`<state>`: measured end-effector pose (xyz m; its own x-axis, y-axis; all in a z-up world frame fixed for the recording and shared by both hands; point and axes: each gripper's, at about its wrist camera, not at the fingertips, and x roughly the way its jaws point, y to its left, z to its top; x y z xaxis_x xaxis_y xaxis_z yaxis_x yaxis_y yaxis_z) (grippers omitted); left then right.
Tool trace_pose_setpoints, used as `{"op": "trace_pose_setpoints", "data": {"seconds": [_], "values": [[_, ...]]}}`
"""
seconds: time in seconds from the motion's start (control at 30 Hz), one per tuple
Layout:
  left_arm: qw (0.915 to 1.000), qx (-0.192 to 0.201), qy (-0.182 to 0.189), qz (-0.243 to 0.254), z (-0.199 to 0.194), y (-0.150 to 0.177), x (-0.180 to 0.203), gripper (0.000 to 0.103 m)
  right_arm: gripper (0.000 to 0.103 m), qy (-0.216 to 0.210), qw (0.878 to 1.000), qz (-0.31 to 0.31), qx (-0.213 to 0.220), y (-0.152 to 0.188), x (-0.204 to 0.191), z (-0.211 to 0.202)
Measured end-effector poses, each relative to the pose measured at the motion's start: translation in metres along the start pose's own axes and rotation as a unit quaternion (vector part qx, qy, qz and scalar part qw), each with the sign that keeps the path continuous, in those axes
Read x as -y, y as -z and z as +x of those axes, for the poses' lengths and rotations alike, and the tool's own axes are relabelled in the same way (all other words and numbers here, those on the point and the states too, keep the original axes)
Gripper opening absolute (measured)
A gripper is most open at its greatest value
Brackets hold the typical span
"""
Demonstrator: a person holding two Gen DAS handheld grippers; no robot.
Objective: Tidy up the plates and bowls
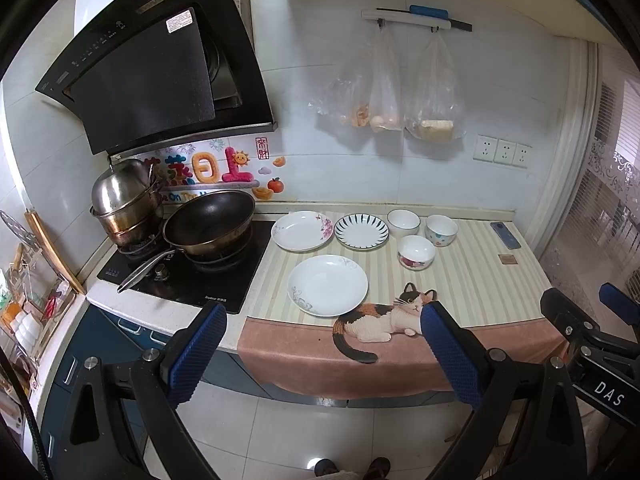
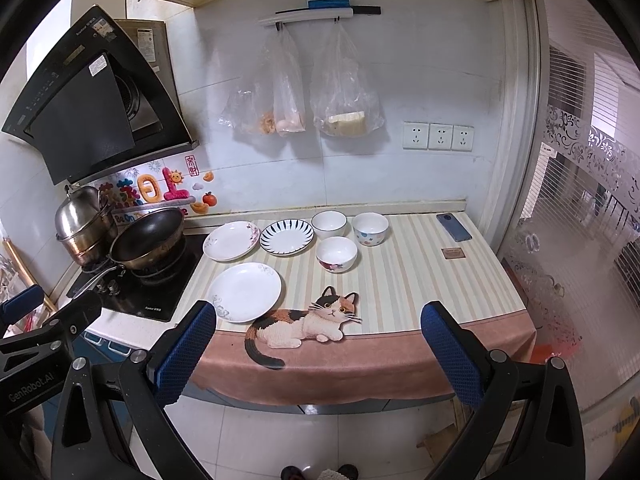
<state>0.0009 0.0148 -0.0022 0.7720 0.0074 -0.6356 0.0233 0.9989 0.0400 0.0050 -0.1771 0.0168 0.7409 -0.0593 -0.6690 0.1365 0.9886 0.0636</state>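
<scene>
On the striped mat [image 1: 472,280] [image 2: 420,280] lie three plates: a white plate [image 1: 327,285] [image 2: 245,291] near the front, a floral plate [image 1: 302,231] [image 2: 231,241] and a blue-striped plate [image 1: 361,231] [image 2: 287,237] behind it. Three bowls stand to their right: a plain white bowl [image 1: 403,221] [image 2: 329,224], a dotted bowl [image 1: 441,230] [image 2: 370,229] and a red-flowered bowl [image 1: 416,252] [image 2: 336,254]. My left gripper [image 1: 322,320] and right gripper [image 2: 318,320] are both open and empty, held in front of the counter's edge, away from the dishes.
A stove [image 1: 188,276] with a black wok [image 1: 209,224] and stacked steel pots [image 1: 124,204] is left of the mat. A phone [image 1: 505,235] [image 2: 453,227] and a small brown square [image 2: 453,253] lie at the right. Plastic bags [image 2: 304,96] hang on the wall.
</scene>
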Motion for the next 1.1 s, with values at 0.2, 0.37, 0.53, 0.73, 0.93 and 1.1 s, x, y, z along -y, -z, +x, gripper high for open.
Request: {"op": "trace_pose_setpoints", "data": {"seconds": [0.2,0.37,0.53,0.73,0.93,1.1], "values": [[1.0,0.0,0.0,-0.001,-0.0005,0.0008,0.0007,0.1,0.103,0.0,1.0,0.001,0.001,0.0006,0.0003,0.0],[1.0,0.0,0.0,-0.001,-0.0004,0.0002,0.0002,0.1,0.103,-0.001,1.0,0.0,0.0,0.0007,0.0,-0.0001],[1.0,0.001,0.0,0.0,0.0003,-0.0004,-0.0004,0.1,0.103,0.0,1.0,0.0,0.001,0.0011,0.0002,0.0],[1.0,0.001,-0.001,-0.001,0.0013,-0.0012,-0.0013,0.1,0.103,-0.001,1.0,0.001,0.001,0.0008,0.0008,0.0003],[1.0,0.002,0.0,-0.001,0.0036,-0.0035,-0.0026,0.1,0.103,0.0,1.0,0.001,0.002,0.0006,-0.001,0.0017],[1.0,0.0,0.0,0.0,0.0052,-0.005,-0.0035,0.1,0.103,0.0,1.0,0.001,0.002,0.0003,-0.0015,0.0037]]}}
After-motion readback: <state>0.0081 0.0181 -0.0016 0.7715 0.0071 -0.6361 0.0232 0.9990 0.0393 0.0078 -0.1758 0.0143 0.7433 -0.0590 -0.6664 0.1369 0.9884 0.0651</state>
